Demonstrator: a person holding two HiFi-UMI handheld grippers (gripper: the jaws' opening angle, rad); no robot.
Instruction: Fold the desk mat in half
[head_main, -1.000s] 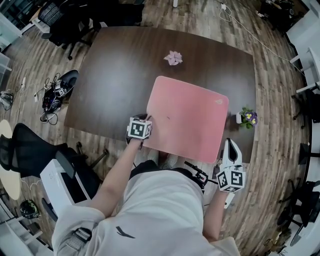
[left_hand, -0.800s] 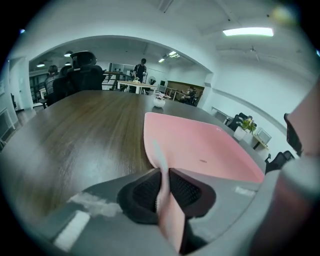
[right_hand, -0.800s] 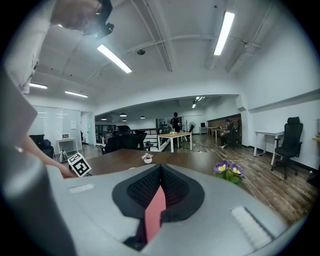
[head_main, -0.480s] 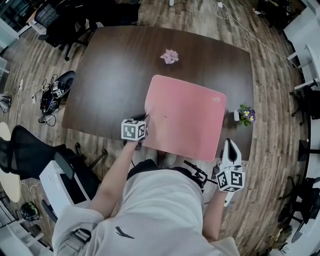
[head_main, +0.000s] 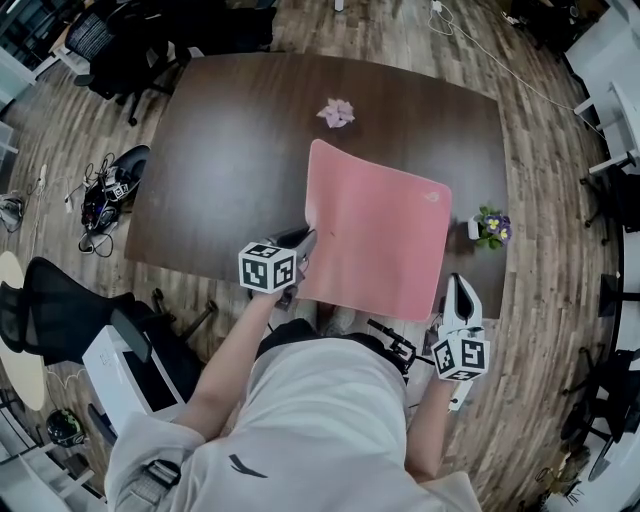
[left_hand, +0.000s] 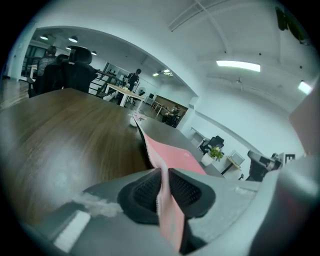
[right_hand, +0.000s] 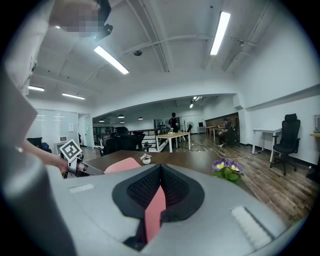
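Left edge of desk mat (head_main: 385, 235) lifted off table (head_main: 230, 150) | left gripper (head_main: 303, 246) jaws have just been closing, pinching that edge | right gripper (head_main: 455, 288) clamps near corner (jaws pressed tight) | pot (head_main: 477, 236) holds purple flowers (head_main: 496, 229)

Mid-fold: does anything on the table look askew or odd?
Only the desk mat: its left edge stands curled off the table, pinched in the left claw, right claw shut on its near corner. Expected for the fold.

The dark wooden table (head_main: 220, 170) carries three items. The pink desk mat (head_main: 385, 240) lies on its near right part, with the left edge raised off the surface. A small pink item (head_main: 337, 113) sits beyond the mat. A potted plant (head_main: 489, 230) stands just beside the mat's right edge.
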